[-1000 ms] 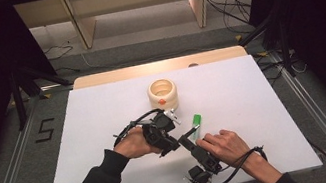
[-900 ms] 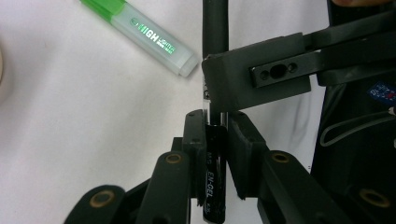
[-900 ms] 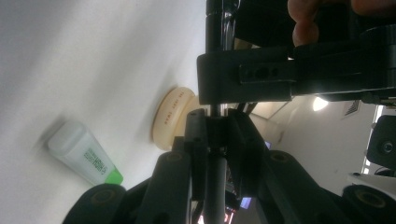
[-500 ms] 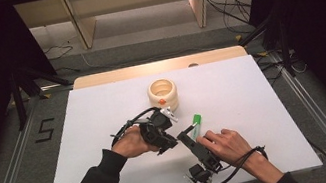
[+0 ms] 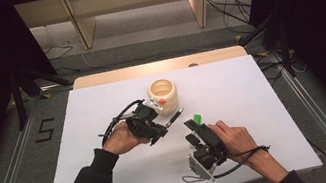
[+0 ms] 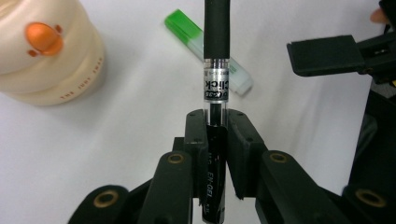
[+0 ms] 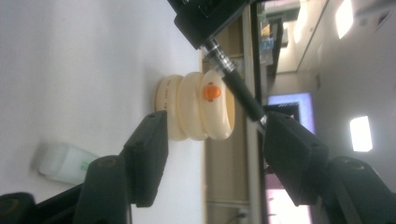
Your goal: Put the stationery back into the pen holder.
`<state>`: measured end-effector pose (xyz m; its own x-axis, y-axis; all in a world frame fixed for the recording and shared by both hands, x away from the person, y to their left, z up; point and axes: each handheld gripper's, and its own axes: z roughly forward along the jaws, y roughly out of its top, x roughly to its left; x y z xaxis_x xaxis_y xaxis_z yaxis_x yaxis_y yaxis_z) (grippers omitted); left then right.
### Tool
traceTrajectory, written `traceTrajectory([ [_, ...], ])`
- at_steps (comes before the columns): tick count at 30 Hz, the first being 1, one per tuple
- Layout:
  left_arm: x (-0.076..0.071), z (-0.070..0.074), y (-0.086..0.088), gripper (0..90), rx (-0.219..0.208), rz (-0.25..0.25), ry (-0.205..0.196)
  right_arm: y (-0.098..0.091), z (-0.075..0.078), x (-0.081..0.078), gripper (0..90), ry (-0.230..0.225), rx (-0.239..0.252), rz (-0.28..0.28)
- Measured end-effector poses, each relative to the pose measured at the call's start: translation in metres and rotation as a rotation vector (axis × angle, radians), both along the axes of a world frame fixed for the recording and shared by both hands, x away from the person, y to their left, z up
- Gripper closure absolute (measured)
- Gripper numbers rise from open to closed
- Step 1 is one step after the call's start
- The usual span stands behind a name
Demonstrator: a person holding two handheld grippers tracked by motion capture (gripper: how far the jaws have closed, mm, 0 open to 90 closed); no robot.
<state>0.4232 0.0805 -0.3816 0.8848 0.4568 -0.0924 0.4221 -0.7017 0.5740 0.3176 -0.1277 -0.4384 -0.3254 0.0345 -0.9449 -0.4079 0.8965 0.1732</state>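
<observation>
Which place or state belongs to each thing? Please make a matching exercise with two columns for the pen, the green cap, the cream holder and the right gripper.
Things:
1. pen
2. green cap
3. cream holder
4. right gripper

Places or states:
A. stands upright on the white table, with an orange spot on its side
B. jaws apart, nothing between them
C. clamped in the left gripper
D. lies flat on the table, loose

Pairs: 1-C, 2-D, 3-A, 4-B
</observation>
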Motion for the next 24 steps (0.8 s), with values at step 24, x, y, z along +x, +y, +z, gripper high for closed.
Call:
traceTrajectory([
  [24,0.013,0.009,0.031,78.8,-0.208,0.235,-0.141,-0.043,0.028,0.036,30.9,0.841,0.769,-0.118],
])
